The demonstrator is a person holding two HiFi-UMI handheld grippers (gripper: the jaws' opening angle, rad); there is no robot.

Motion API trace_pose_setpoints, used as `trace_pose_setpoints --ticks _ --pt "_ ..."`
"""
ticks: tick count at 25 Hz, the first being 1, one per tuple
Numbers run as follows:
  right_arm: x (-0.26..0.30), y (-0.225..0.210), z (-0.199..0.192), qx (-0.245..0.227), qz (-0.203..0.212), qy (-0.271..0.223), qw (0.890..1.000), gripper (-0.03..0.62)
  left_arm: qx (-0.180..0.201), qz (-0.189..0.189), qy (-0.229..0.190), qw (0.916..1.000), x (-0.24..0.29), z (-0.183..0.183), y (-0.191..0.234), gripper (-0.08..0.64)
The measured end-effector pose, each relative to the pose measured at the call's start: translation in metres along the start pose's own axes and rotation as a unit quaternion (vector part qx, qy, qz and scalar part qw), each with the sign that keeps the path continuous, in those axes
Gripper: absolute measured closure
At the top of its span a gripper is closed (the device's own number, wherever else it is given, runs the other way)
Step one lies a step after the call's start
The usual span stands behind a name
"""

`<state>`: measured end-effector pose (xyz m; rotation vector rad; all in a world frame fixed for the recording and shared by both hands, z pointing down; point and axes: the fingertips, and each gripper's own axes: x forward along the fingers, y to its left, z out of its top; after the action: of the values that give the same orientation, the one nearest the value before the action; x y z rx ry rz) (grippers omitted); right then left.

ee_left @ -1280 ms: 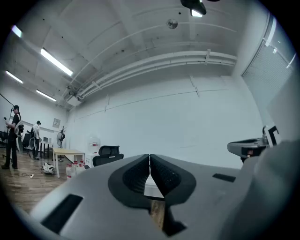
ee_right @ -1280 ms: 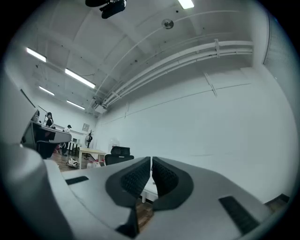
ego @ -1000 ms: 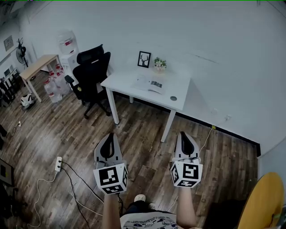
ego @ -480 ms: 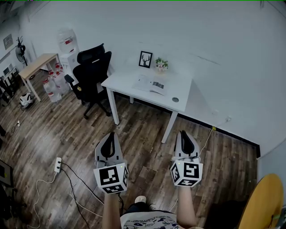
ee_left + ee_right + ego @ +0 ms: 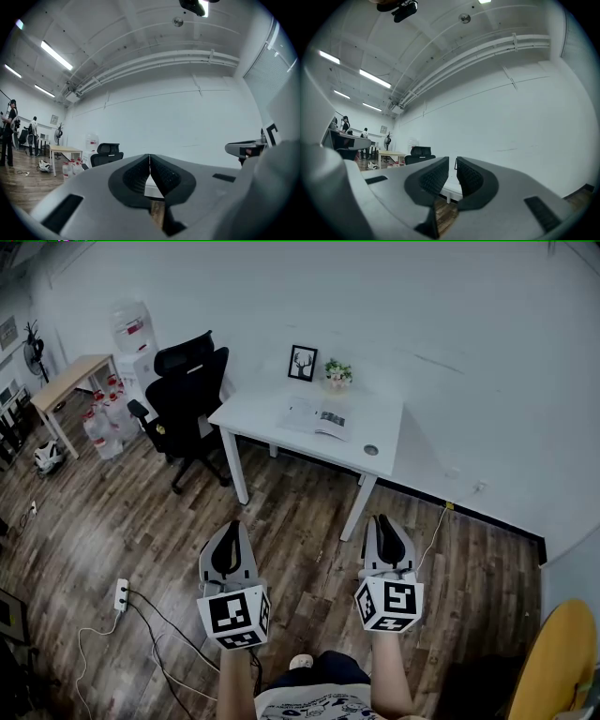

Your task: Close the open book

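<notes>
The open book (image 5: 316, 418) lies flat on the white table (image 5: 251, 414) against the far wall, its pages up. Both grippers are held level over the wooden floor, well short of the table. My left gripper (image 5: 232, 524) is shut with its tips touching (image 5: 149, 157) and nothing in it. In my right gripper (image 5: 382, 519) the jaws are opening: a narrow slit shows between them (image 5: 453, 162), with nothing in it. In both gripper views the table edge shows small, beyond the jaws.
A black office chair (image 5: 187, 390) stands left of the table. A framed picture (image 5: 302, 364) and a small plant (image 5: 337, 373) stand at the table's back. A power strip (image 5: 121, 594) with cables lies on the floor at left. A yellow round surface (image 5: 553, 662) is at lower right.
The person has stepped toward the table: the floor and power strip slide down the head view. Both grippers keep their places in that view.
</notes>
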<state>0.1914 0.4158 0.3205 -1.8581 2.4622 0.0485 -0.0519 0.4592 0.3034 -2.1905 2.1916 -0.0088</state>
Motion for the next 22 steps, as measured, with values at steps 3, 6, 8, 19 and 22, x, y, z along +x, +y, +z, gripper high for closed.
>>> trace_pose_setpoints --ticks 3,6,8,19,22 --pt "0.007 0.007 -0.003 0.006 0.005 0.003 1.0 0.52 -0.002 -0.002 0.002 1.0 0.005 -0.003 0.006 0.537" --pt "0.017 0.013 -0.009 0.008 0.011 0.008 1.0 0.482 -0.003 -0.001 0.006 1.0 0.013 -0.008 0.012 0.537" --pt "0.026 0.016 -0.012 0.005 0.015 0.013 1.0 0.469 -0.005 0.0 0.009 1.0 0.02 -0.011 0.017 0.537" --pt "0.113 0.001 -0.032 0.011 0.03 0.023 0.999 0.449 -0.004 0.015 0.019 0.9997 0.102 -0.025 0.025 0.537" --pt "0.15 -0.009 -0.035 0.015 0.033 0.019 0.999 0.449 -0.001 0.019 0.014 0.9997 0.136 -0.024 0.026 0.537"
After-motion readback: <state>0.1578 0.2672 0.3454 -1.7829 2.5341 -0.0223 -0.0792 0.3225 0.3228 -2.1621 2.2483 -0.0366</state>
